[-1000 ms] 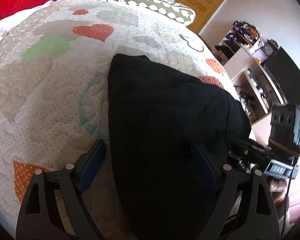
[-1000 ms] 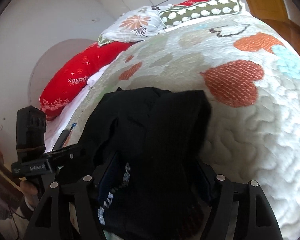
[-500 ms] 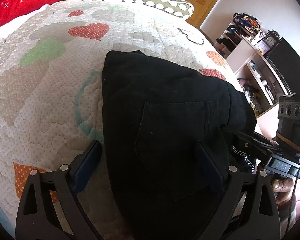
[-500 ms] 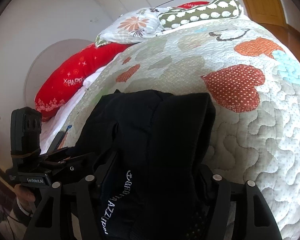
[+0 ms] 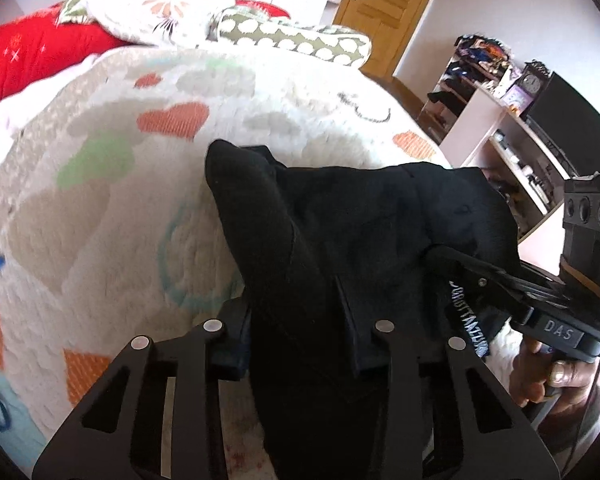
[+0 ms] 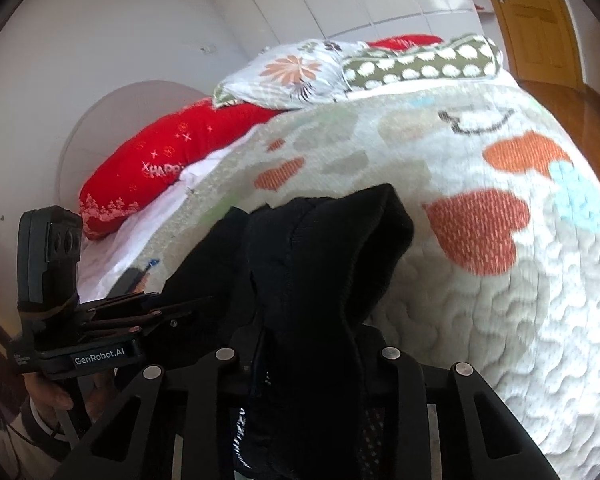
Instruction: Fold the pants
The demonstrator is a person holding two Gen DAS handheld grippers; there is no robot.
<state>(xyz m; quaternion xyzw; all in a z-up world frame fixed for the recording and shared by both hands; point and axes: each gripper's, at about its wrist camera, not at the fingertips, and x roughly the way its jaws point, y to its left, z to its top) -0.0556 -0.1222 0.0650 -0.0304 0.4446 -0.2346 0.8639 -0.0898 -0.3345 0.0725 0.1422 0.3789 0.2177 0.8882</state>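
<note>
The pants [image 5: 340,248] were gripped at the near bed [image 5: 100,208] edge by both grippers, left gripper [image 5: 300,344] and right gripper [image 6: 308,360], hanging between them.

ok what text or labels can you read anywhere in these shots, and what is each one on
"DAS" on the body of the right gripper, seen from the left wrist view.
"GenRobot.AI" on the body of the left gripper, seen from the right wrist view.
"HAPP", cut off by the floral pillow's sheet edge, on the red pillow.
White lettering on the black pants waistband: too warped to read.
Clock on the shelf: too small to read.
</note>
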